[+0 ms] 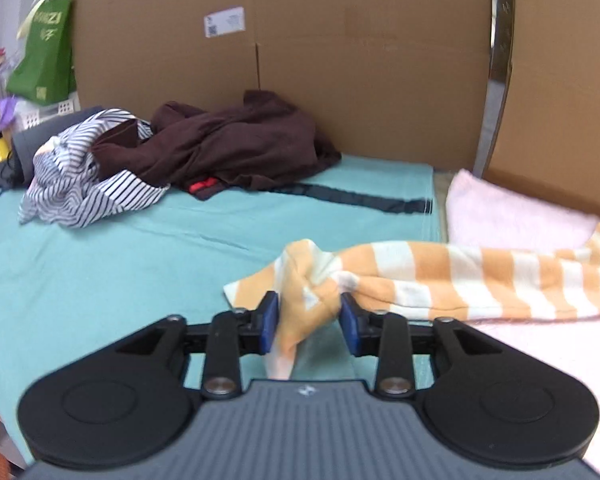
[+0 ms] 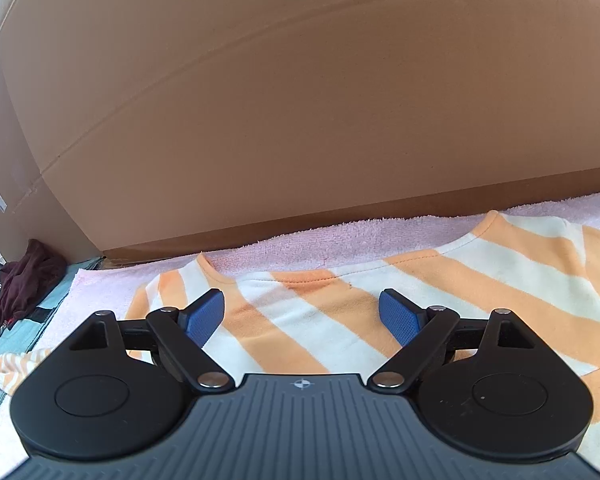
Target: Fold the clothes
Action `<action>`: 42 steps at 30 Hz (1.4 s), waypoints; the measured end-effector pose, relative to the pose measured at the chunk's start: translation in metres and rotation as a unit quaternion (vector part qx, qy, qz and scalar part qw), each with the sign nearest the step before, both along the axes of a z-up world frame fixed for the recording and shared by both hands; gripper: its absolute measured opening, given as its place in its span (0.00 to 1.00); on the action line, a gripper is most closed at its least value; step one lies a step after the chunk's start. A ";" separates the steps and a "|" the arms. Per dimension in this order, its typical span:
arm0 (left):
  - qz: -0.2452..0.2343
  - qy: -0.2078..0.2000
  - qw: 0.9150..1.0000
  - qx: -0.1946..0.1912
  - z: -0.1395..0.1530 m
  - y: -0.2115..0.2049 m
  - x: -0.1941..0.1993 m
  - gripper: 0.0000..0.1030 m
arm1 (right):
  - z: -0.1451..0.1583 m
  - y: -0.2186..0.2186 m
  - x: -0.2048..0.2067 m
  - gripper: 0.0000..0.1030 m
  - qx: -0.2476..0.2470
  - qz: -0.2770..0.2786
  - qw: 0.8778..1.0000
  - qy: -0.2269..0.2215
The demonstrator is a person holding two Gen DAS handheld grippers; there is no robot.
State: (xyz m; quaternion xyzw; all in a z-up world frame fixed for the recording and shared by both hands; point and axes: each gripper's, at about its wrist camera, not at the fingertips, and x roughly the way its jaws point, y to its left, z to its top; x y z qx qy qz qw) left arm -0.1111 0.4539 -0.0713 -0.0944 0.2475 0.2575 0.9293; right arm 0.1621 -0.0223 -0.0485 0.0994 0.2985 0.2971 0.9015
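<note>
I am looking along my left gripper point(image 1: 309, 322) and its jaws are standing partway apart, with a bunched end of the orange-and-white striped garment point(image 1: 440, 280) sitting between the blue pads point(image 1: 270, 322). The cloth is brushing the left pad, but a gap is showing beside the right one, so I am not reading this as a firm pinch; the blur there is making me hedge. From that bunch the garment is stretching away to the right, off the teal sheet point(image 1: 100, 264) and onto the pink towel point(image 1: 512, 216).

My right gripper point(image 2: 302, 316) is hanging with its jaws spread wide and nothing caught between them. Beneath it the body of the same garment is lying flat on the pink towel, its rounded neckline facing the cardboard wall point(image 2: 300, 100) behind.

Further back on the teal sheet, well apart from the garment, a dark brown piece of clothing point(image 1: 236, 144) is lying crumpled against the cardboard, touching a navy-and-white striped shirt point(image 1: 84, 184) on its left. A dark strap point(image 1: 360, 198) is running along the sheet from under the brown heap. A green paper bag point(image 1: 44, 60) is standing in the far left corner, and a shiny metal post point(image 1: 498, 64) is rising on the right.
</note>
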 end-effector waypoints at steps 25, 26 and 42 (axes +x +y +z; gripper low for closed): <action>-0.001 -0.091 0.979 -0.185 0.003 -0.034 -0.001 0.29 | 0.001 0.020 -0.002 0.79 -0.071 0.011 0.997 -0.024; 0.003 -0.109 0.970 -0.219 0.000 -0.023 -0.009 0.29 | 0.001 0.021 -0.001 0.80 -0.074 0.012 0.997 -0.024; 0.152 -0.232 0.888 -0.367 -0.024 0.045 -0.023 0.40 | -0.004 0.004 0.001 0.78 -0.031 -0.003 0.999 -0.015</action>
